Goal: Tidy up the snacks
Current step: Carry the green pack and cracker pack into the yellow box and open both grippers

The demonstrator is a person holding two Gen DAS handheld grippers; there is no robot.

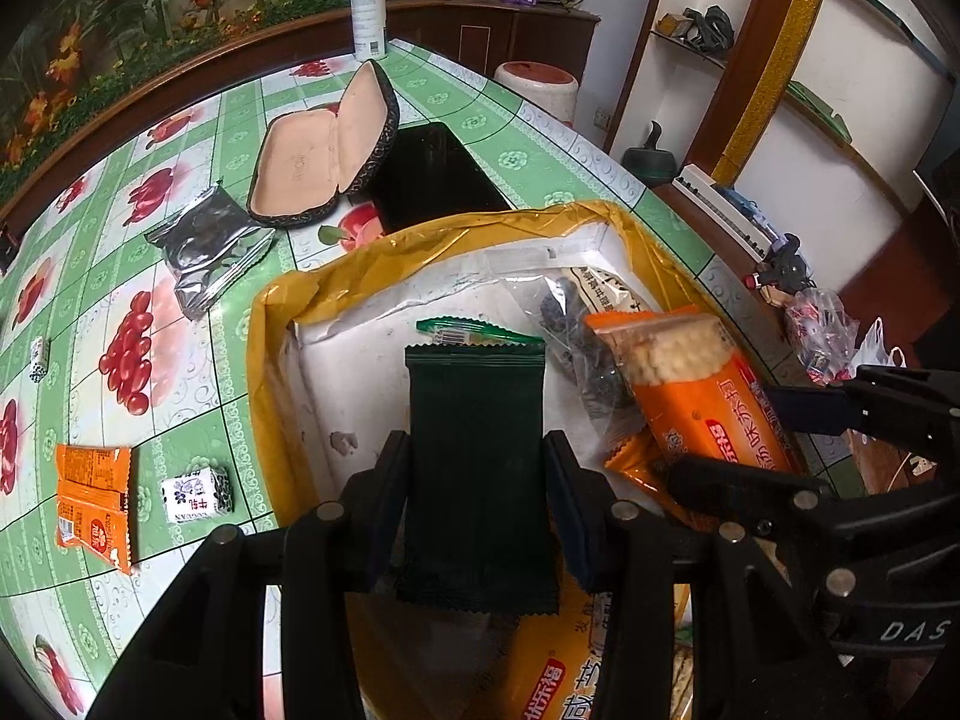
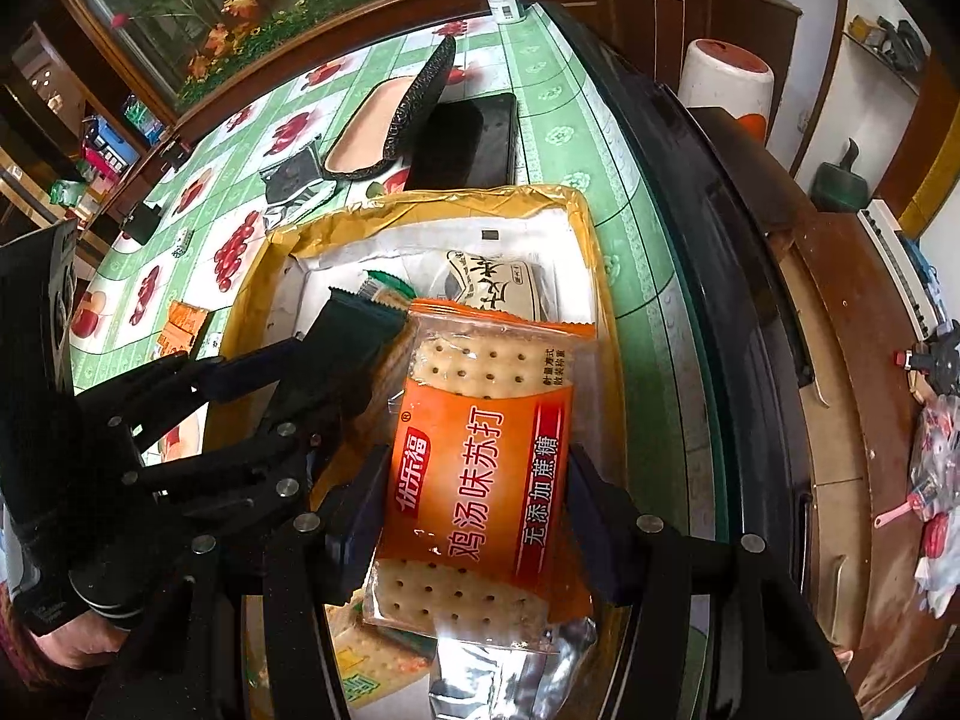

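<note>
Both my claws hang over the box point(image 1: 282, 306), each clamped on a snack. My left claw point(image 1: 477, 498) pinches the dark green packet point(image 1: 477, 450), long axis running up the frame, over the box's bare white floor. My right claw point(image 2: 477, 516) grips the orange cracker pack point(image 2: 480, 468), lengthwise too, lower centre. Matte green; glossy orange, crackers showing.
</note>
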